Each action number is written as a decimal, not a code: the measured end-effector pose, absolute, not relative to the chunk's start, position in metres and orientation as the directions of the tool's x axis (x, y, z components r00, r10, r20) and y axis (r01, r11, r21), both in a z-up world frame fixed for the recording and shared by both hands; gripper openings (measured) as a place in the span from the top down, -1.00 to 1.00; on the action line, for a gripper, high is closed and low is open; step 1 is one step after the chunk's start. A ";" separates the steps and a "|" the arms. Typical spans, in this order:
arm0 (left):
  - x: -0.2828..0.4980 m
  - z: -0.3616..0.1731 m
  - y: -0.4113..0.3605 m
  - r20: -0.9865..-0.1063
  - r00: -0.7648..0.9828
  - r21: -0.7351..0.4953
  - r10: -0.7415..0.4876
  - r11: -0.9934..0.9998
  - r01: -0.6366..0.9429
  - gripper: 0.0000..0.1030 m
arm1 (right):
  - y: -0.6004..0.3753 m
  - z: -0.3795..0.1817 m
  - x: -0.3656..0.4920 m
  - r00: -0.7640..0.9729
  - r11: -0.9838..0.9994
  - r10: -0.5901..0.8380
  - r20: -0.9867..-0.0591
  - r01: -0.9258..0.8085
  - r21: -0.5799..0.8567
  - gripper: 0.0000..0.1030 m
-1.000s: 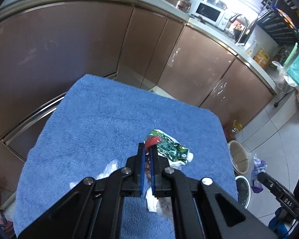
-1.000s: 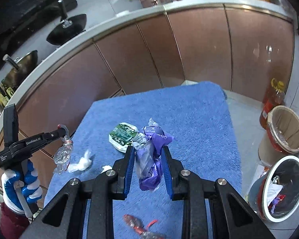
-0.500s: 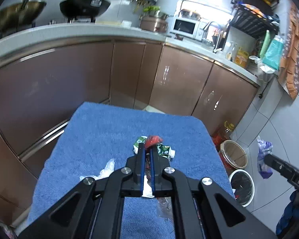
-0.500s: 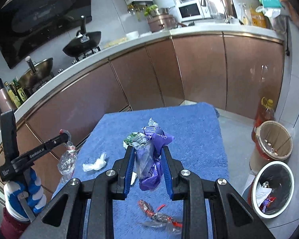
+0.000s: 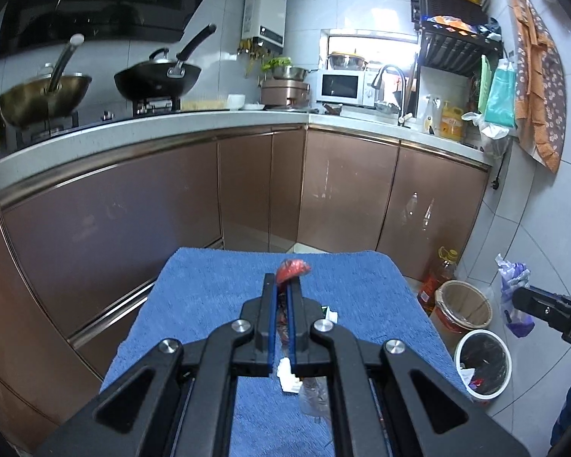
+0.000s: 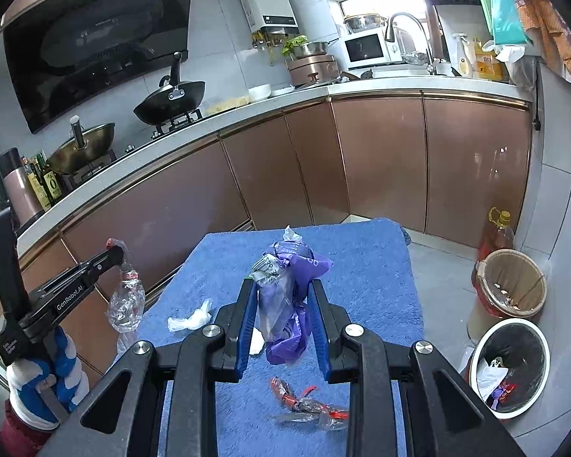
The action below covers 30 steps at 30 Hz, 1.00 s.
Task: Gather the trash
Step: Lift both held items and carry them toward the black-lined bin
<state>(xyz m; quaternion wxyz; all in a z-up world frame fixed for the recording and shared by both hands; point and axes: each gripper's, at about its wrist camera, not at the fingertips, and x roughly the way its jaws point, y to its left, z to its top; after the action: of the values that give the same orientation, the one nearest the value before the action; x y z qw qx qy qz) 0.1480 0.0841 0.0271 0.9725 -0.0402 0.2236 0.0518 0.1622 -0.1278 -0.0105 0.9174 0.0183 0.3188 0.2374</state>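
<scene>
Kitchen, blue mat [image 6: 361, 278]: we've raised both claws off it, left gripper [image 5: 283, 289] clamped on a clear wrapper [image 6: 125, 304], right gripper [image 6: 281, 293] pinching the purple bag [image 6: 297, 297]; white bin [image 6: 510, 369] next.

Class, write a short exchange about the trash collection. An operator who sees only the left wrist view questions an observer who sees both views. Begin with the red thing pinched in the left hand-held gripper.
Operator: I see only a red lump between my fingers. What is it?
Observer: The left hand-held gripper is shut on the red-capped neck of a crushed clear bottle, which hangs below it.
Operator: Does my gripper hide any trash on the towel?
Observer: Yes, a red-and-clear wrapper lies on the blue towel, on its near part, in front of the right hand-held gripper, which grips a purple bag.
</scene>
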 end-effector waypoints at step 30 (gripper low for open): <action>0.207 0.008 0.002 -0.471 0.881 0.011 0.037 0.999 -0.036 0.92 | -0.198 -0.036 0.175 0.736 0.928 0.371 -0.566 -0.306 0.210 0.51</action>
<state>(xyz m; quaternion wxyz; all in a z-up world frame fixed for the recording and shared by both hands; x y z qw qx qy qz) 0.2073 0.0020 0.0082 0.9699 0.0009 0.2429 0.0187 0.1748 -0.1981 -0.0361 0.9303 0.0515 0.3143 0.1821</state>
